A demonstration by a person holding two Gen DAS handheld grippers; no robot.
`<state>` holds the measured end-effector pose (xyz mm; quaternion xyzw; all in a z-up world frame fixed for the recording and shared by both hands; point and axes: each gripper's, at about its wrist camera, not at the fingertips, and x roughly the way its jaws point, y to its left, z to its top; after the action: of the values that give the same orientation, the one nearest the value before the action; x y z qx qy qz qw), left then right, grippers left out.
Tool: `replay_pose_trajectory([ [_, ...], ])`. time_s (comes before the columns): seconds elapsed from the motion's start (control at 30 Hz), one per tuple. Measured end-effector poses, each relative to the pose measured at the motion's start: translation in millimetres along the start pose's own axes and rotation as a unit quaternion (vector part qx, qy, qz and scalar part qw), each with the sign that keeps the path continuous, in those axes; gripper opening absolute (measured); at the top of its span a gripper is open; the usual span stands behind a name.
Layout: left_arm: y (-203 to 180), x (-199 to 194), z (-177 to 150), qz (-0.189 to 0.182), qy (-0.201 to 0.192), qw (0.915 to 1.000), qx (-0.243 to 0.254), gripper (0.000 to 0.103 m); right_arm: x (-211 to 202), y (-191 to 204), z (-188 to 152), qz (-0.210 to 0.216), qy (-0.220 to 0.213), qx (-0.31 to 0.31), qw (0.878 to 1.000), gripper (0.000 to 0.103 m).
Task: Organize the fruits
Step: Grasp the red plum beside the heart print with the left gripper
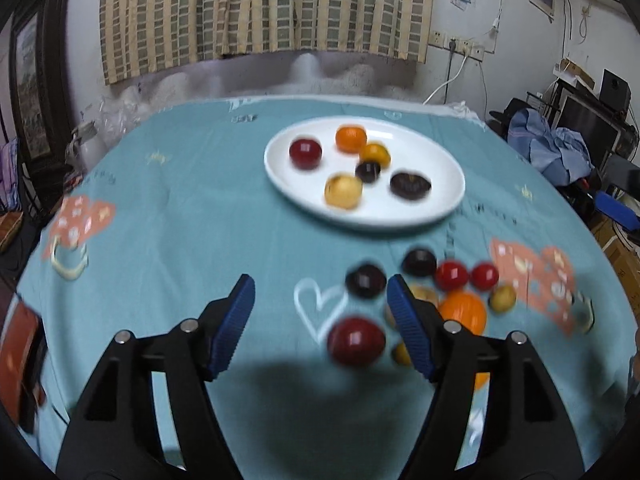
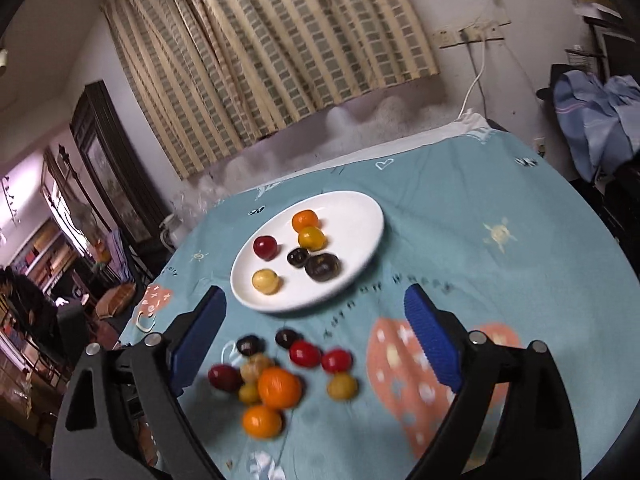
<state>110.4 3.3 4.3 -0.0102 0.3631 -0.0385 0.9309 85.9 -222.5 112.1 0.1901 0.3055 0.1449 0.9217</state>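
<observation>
I see my left gripper (image 1: 320, 316) spread wide and holding nothing, and my right gripper (image 2: 316, 320) likewise. Six small fruits sit on the far oval white ceramic plate (image 1: 436, 204). A loose cluster of red, dark and orange fruits (image 2: 280, 376) lies near me on the teal patterned tablecloth (image 1: 168, 208).

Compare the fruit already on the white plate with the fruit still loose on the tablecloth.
The plate group is six pieces, spread apart on the white plate; the tablecloth group is larger, about ten pieces, bunched closely together. The plate group lies farther from both cameras, the tablecloth group nearer them. Both mix red, dark, yellow and orange round fruit, and no gripper holds any of it.
</observation>
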Motion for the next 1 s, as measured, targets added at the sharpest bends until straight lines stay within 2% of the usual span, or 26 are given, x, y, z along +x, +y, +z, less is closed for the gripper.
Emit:
replay_pose_trajectory([
  [0.07, 1.0, -0.5, -9.0, 0.001, 0.0, 1.0, -0.002, 0.07, -0.9, -7.4, -16.2, -0.008, -0.007, -0.006, 1.0, 0.091],
  [0.13, 1.2, -2.9, -12.9, 0.001, -0.006, 1.0, 0.002, 0.07, 10.5, -10.0, -19.1, -0.032, 0.015, -0.011, 0.999, 0.091],
  [0.23, -0.1, -5.2, -13.6, -0.006, -0.017, 0.9998, 0.009, 0.075, 18.5, -10.0, -20.0, -0.029, 0.024, -0.009, 0.999, 0.091],
  [0.4, -6.6, 4.7, -17.0, -0.01, -0.003, 0.9995, 0.028, 0.075, 24.4, 5.1, -29.3, -0.055, 0.036, -0.06, 0.996, 0.091],
  [0.5, -7.6, 15.6, -19.7, 0.01, 0.014, 0.9992, 0.037, 0.075, 28.9, 11.9, -35.2, -0.064, 0.043, -0.086, 0.993, 0.091],
  [0.6, -5.3, 21.1, -20.1, 0.011, 0.024, 0.9991, 0.034, 0.079, 30.9, 14.7, -38.5, -0.067, 0.048, -0.098, 0.992, 0.091],
  [0.67, -4.7, 20.8, -20.5, 0.024, 0.022, 0.9987, 0.039, 0.086, 30.9, 15.3, -39.5, -0.07, 0.048, -0.102, 0.991, 0.091],
  [0.77, 4.5, 14.6, -20.1, 0.043, 0.013, 0.9985, 0.031, 0.087, 30.5, 13.7, -39.8, -0.074, 0.049, -0.1, 0.991, 0.091],
  [0.87, 23.1, 5.3, -19.7, 0.057, 0.002, 0.9984, 0.0, 0.085, 30.7, 14.1, -39.9, -0.073, 0.051, -0.103, 0.991, 0.091],
  [0.9, 27.8, 2.9, -19.4, 0.05, -0.001, 0.9987, -0.009, 0.084, 31.2, 14.7, -40.4, -0.073, 0.052, -0.106, 0.99, 0.091],
  [1.0, 30.6, -3.3, -19.2, -0.003, -0.011, 0.9997, -0.021, 0.084, 33.3, 16.9, -43.1, -0.078, 0.057, -0.113, 0.989, 0.091],
])
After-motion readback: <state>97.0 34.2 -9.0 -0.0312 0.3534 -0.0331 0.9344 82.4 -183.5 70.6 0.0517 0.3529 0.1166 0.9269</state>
